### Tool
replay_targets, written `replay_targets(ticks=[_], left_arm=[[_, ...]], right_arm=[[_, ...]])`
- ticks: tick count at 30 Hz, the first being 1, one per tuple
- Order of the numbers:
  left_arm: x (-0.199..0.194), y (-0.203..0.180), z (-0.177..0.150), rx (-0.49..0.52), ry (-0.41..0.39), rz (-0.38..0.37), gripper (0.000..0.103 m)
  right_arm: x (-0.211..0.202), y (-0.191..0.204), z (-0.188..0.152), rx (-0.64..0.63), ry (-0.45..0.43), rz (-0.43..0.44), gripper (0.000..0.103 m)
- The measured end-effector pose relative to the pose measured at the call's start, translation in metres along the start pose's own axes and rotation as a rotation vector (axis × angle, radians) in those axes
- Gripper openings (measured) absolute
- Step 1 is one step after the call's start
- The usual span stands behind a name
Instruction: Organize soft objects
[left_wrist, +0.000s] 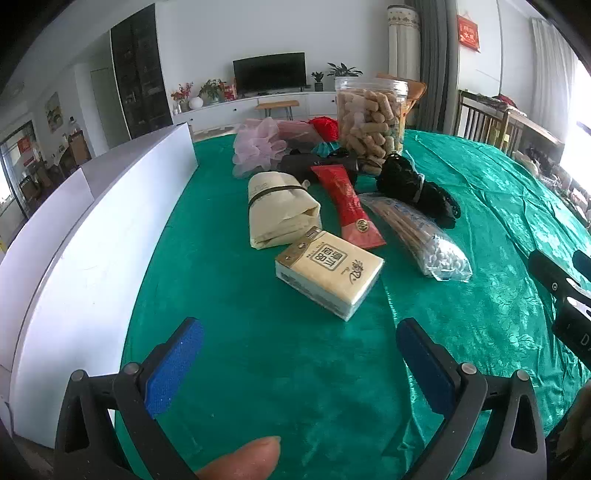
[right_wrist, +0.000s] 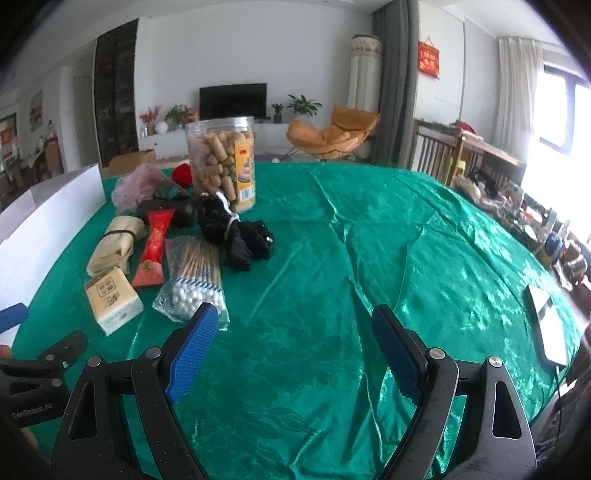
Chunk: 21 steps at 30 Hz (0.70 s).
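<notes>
In the left wrist view, the left gripper is held above the green tablecloth with its blue pads spread wide and nothing between them. A fingertip is seen at the bottom edge. Just ahead of the pads a tissue pack is laid on the cloth. Behind it, a rolled beige cloth bound by a dark band is found, with a red pouch beside it and a bag of cotton swabs to the right. A black bundle is placed behind the swabs, and a pink mesh puff and a clear snack jar are set farther back. A white box is stood along the left edge of the table. Part of the right gripper is seen at the right edge.

In the right wrist view, the right gripper is likewise held wide apart and empty over bare cloth. The same items are grouped to its left: the tissue pack, the swab bag just beyond the left pad, the red pouch, the beige roll, the black bundle and the jar. A flat pale object, not identifiable, is seen at the table's right edge.
</notes>
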<state>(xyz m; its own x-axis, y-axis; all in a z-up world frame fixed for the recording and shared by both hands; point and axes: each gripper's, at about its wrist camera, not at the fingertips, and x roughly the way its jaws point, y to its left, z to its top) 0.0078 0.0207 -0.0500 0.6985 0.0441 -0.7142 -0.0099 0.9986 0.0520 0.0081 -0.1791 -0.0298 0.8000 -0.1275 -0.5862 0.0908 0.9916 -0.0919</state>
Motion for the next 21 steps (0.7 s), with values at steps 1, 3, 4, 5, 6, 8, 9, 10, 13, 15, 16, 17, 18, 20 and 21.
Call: replay_targets(ticks=[1, 3, 4, 5, 6, 8, 9, 10, 13, 15, 16, 17, 18, 20, 21], left_arm=[[0.001, 0.001, -0.001, -0.001, 0.004, 0.001, 0.103], [0.005, 0.004, -0.002, -0.006, 0.016, -0.001, 0.103], [0.007, 0.005, -0.004, -0.008, 0.023, -0.004, 0.103], [0.009, 0.005, -0.004, -0.007, 0.030, -0.004, 0.103], [0.011, 0.006, -0.006, -0.003, 0.039, -0.003, 0.103], [0.015, 0.006, -0.009, 0.007, 0.053, 0.004, 0.103], [0.018, 0.006, -0.010, 0.013, 0.062, 0.010, 0.103], [0.021, 0.006, -0.011, 0.020, 0.073, 0.015, 0.103], [0.029, 0.006, -0.014, 0.030, 0.105, 0.019, 0.103], [0.034, 0.006, -0.016, 0.028, 0.122, 0.017, 0.103], [0.036, 0.006, -0.017, 0.027, 0.130, 0.015, 0.103], [0.037, 0.007, -0.017, 0.025, 0.131, 0.011, 0.103], [0.037, 0.007, -0.017, 0.025, 0.132, 0.010, 0.103], [0.038, 0.006, -0.015, 0.031, 0.135, 0.011, 0.103], [0.039, 0.006, -0.015, 0.034, 0.137, 0.012, 0.103]], right_arm=[[0.002, 0.000, 0.000, 0.002, 0.009, 0.005, 0.087], [0.006, 0.000, -0.001, 0.006, 0.027, 0.012, 0.087], [0.006, -0.001, -0.002, 0.008, 0.031, 0.012, 0.087], [0.007, -0.001, -0.002, 0.010, 0.036, 0.013, 0.087], [0.008, -0.001, -0.003, 0.011, 0.041, 0.013, 0.087], [0.010, -0.001, -0.003, 0.011, 0.050, 0.014, 0.087], [0.012, 0.000, -0.004, 0.010, 0.057, 0.014, 0.087], [0.013, 0.000, -0.005, 0.008, 0.062, 0.015, 0.087], [0.015, 0.001, -0.005, 0.004, 0.077, 0.021, 0.087], [0.016, 0.003, -0.006, -0.002, 0.082, 0.025, 0.087], [0.017, 0.003, -0.006, -0.005, 0.084, 0.026, 0.087], [0.017, 0.004, -0.007, -0.008, 0.086, 0.028, 0.087], [0.018, 0.004, -0.007, -0.010, 0.089, 0.030, 0.087], [0.019, 0.005, -0.008, -0.015, 0.098, 0.035, 0.087], [0.021, 0.006, -0.008, -0.017, 0.105, 0.038, 0.087]])
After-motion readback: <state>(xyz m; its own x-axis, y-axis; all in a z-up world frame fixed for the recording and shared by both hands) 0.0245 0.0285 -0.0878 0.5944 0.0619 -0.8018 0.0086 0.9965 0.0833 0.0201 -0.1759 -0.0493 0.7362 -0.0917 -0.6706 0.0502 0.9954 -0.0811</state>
